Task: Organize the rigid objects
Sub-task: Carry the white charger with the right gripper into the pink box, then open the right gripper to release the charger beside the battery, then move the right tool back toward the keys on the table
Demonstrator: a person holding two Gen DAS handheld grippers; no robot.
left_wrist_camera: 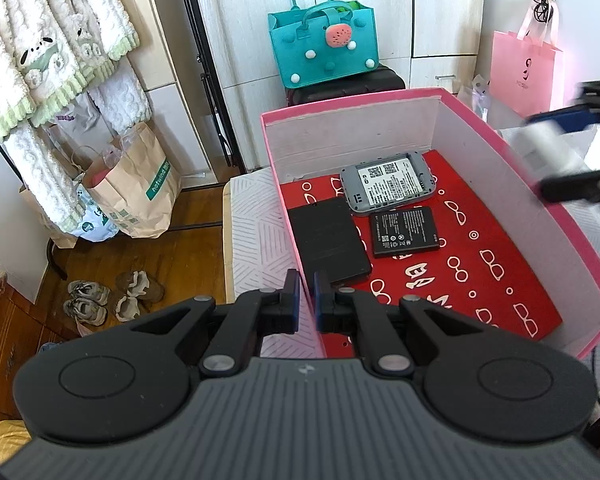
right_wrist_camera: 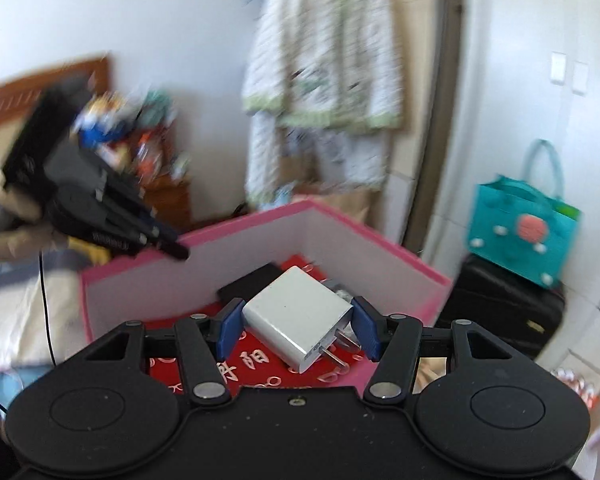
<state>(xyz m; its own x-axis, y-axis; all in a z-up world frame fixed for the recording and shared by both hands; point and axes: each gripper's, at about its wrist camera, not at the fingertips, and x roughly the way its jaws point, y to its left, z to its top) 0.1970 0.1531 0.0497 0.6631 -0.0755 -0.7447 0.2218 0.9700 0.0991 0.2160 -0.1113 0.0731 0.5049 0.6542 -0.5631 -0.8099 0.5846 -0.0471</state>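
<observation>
Home bedroom: fleece pajamas point(left_wrist_camera: 56, 60) hung on the wall, shoes point(left_wrist_camera: 112, 296) lay on wood floor point(left_wrist_camera: 188, 248), white wardrobe doors point(left_wrist_camera: 440, 12), bed mattress point(left_wrist_camera: 256, 232).

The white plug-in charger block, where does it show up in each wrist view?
Left wrist: white plug-in charger block, blurred, far right edge, between the right gripper's fingers.
Right wrist: lower centre, gripped between blue pads, prongs toward the camera.
Shared landmark: pink cardboard box.
</observation>
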